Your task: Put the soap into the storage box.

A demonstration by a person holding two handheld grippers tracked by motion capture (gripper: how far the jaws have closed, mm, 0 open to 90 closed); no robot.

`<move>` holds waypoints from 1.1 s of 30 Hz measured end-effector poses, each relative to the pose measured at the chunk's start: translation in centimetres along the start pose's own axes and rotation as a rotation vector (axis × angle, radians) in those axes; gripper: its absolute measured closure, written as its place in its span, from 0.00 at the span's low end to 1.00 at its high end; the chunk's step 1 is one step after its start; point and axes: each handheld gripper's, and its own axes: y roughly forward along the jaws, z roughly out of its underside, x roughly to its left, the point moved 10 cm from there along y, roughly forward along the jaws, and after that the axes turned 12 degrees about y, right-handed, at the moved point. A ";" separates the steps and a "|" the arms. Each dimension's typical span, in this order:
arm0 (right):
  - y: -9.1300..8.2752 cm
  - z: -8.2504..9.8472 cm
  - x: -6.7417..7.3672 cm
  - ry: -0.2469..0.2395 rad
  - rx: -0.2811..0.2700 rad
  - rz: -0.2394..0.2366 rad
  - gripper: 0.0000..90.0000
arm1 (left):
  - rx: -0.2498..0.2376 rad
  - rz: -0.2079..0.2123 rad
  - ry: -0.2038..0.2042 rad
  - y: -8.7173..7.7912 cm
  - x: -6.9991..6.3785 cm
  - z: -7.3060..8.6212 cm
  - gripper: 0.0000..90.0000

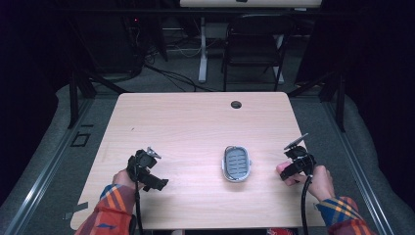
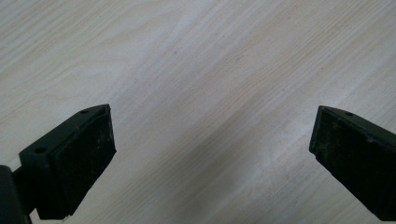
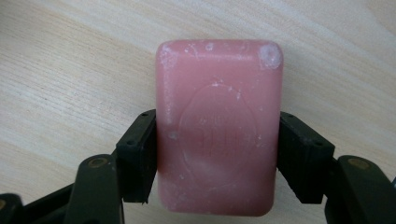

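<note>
Pink soap bar (image 3: 218,133) clamped in right gripper (image 3: 218,154), pads pressing both long sides, long axis running straight ahead along the jaws, embossed broad face up toward the camera, far end well beyond the fingertips. In the high view, held just above the tabletop (image 1: 195,127) near its right edge by right gripper (image 1: 288,172), beside and apart from the grey slotted soap dish (image 1: 237,163), dish's long axis front to back. Left gripper (image 2: 210,140) wide apart, nothing between, over bare wood at front left (image 1: 155,182).
</note>
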 end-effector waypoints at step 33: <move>-2.0 -0.5 -0.1 -0.042 -0.016 -0.045 0.41 | -0.001 0.001 0.000 -0.1 0.0 0.0 0.00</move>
